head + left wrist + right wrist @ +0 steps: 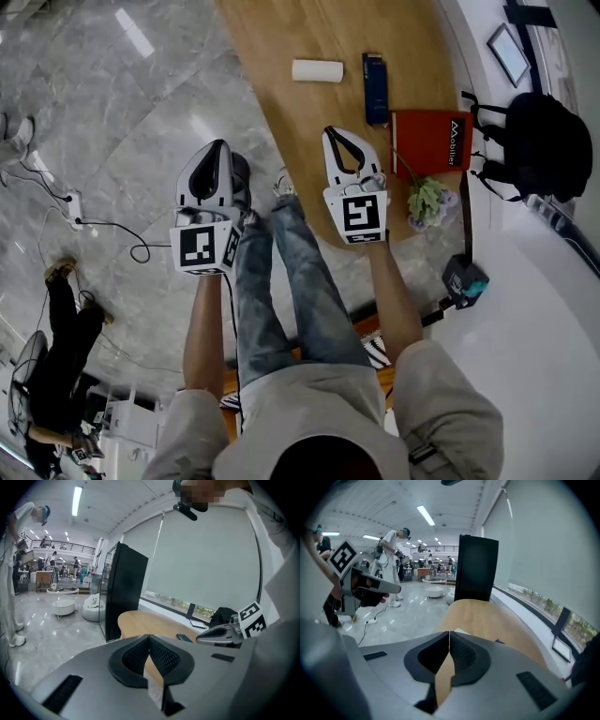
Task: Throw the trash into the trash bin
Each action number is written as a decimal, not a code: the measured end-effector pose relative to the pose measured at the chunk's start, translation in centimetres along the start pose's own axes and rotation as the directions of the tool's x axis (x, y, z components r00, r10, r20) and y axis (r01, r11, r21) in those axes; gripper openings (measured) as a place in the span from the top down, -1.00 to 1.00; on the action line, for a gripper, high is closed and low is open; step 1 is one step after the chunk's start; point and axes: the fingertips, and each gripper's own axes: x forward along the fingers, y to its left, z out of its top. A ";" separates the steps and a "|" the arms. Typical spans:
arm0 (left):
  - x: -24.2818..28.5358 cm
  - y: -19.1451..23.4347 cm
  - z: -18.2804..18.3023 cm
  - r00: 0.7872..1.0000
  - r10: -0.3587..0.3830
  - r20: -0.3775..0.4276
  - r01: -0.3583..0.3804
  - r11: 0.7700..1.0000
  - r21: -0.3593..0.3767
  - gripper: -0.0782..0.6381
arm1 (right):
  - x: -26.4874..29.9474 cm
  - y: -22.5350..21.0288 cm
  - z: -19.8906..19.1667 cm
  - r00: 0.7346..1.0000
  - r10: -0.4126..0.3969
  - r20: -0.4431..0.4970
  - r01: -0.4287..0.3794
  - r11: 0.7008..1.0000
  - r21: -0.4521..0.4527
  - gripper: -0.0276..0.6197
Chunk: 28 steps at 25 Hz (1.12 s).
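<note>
Both grippers were held low in front of us. The left gripper [149, 638] was over the grey floor [122, 122], left of the wooden table [309, 28]. The right gripper [449, 633] was over the table's near end. Both had their jaws fully closed, with nothing gripped. The crumpled greenish trash [427, 200] lay at the table's near right edge, just right of the right gripper and just nearer than a red book [431, 141]. A white roll [318, 70] and a dark blue box [375, 89] lay farther off.
</note>
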 end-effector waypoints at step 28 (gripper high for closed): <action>-1.5 2.2 -1.0 0.999 0.051 -0.014 -0.051 0.998 -0.022 0.73 | 10.6 -4.6 -6.7 0.888 0.051 -0.457 -0.386 0.623 -0.680 0.00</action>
